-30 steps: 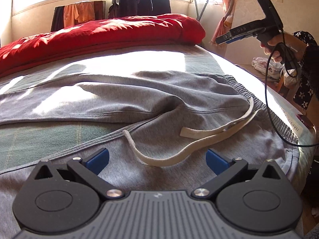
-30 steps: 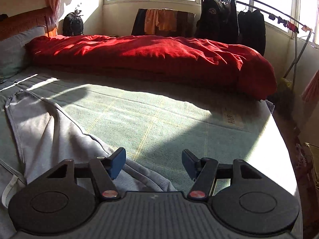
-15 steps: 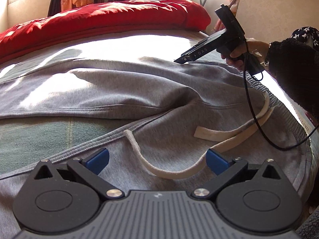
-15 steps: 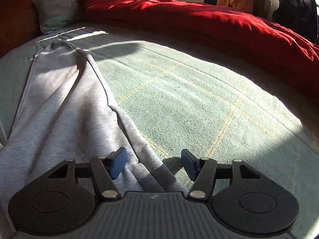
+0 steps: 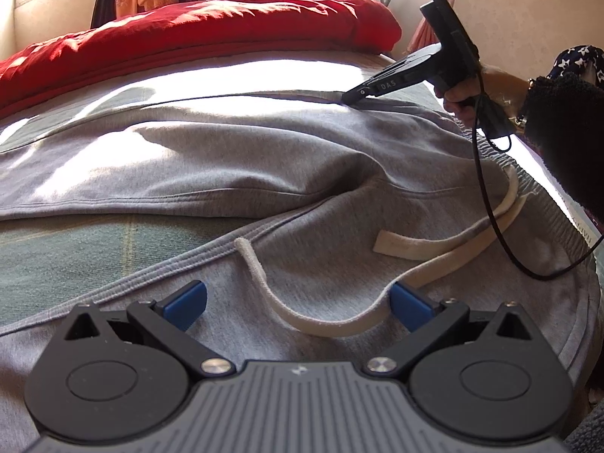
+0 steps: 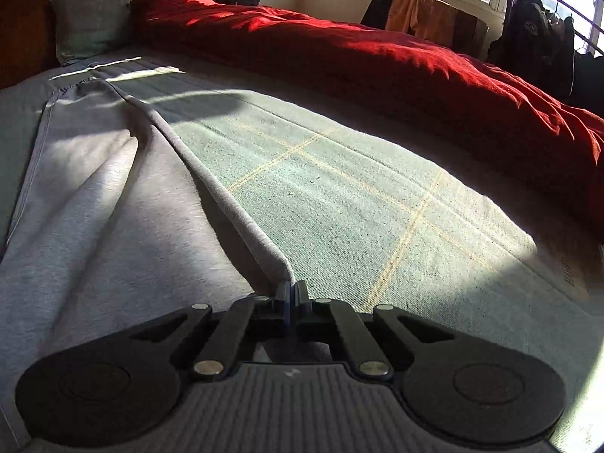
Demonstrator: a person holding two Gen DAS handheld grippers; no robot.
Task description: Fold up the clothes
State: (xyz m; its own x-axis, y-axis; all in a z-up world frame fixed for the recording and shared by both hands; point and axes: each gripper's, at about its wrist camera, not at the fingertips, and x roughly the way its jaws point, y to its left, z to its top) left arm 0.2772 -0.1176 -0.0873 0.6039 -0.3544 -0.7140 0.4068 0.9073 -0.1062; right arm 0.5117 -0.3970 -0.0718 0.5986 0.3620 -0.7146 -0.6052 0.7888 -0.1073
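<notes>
Grey sweatpants (image 5: 226,166) lie spread on the bed, waistband to the right, with a cream drawstring (image 5: 324,326) looping over the front. My left gripper (image 5: 298,302) is open just above the fabric, and the drawstring curves between its blue pads without touching them. In the right wrist view the far side edge of the sweatpants (image 6: 113,207) forms a raised fold. My right gripper (image 6: 290,290) is closing onto that fold, and its pads press on the cloth. The left wrist view shows the right gripper (image 5: 351,94) with its tip down on that far edge, held by a hand (image 5: 475,90).
A green checked bed cover (image 6: 339,188) lies under the sweatpants. A red duvet (image 6: 377,64) is bunched along the far side, with a grey pillow (image 6: 98,15) at the head. A black cable (image 5: 487,188) hangs over the waistband beside a dark sleeve (image 5: 566,132). Clothes hang by the window.
My right gripper came down from above the bed to the far edge of the sweatpants and shut on it. My left gripper sank slightly and stayed open.
</notes>
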